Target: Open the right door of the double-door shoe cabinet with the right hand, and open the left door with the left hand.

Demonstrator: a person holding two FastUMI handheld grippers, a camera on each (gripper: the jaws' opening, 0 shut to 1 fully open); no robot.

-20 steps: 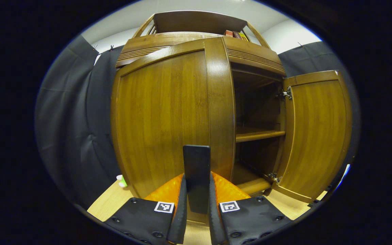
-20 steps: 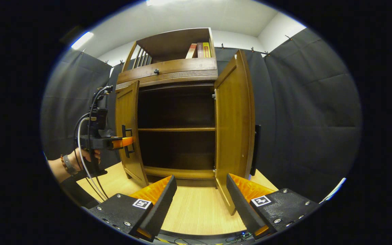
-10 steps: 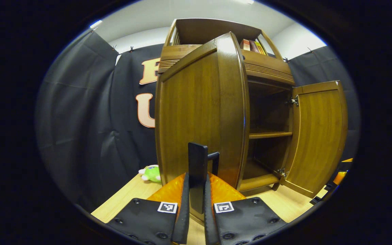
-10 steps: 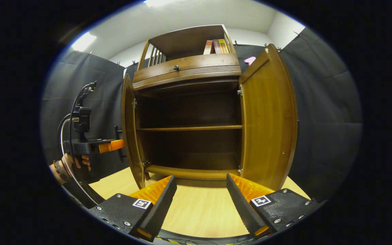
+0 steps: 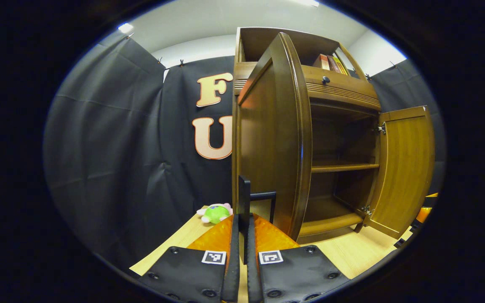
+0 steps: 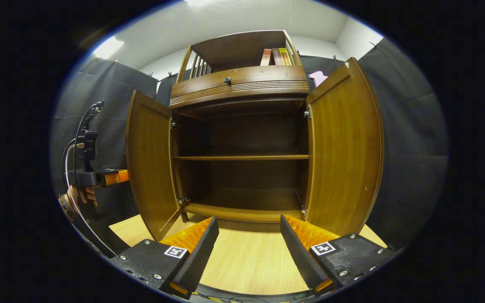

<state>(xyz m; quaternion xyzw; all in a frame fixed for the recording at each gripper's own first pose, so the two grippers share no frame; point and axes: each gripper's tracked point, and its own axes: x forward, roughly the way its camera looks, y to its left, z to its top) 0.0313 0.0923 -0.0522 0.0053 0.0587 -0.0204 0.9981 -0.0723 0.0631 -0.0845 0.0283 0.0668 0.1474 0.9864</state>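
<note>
Dark brown wood all around: the shoe cabinet (image 6: 242,139) stands on the pale table (image 6: 246,261) with both doors swung out. The left gripper (image 5: 243,219) pinches the black handle (image 5: 244,198) of the left door (image 5: 276,139). The right gripper (image 6: 249,235) hovers with fingers spread wide, holding nothing, before the right door (image 6: 343,147).

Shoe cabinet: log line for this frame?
left door: open | right door: open | left gripper: shut on left door handle | right gripper: open, free
</note>
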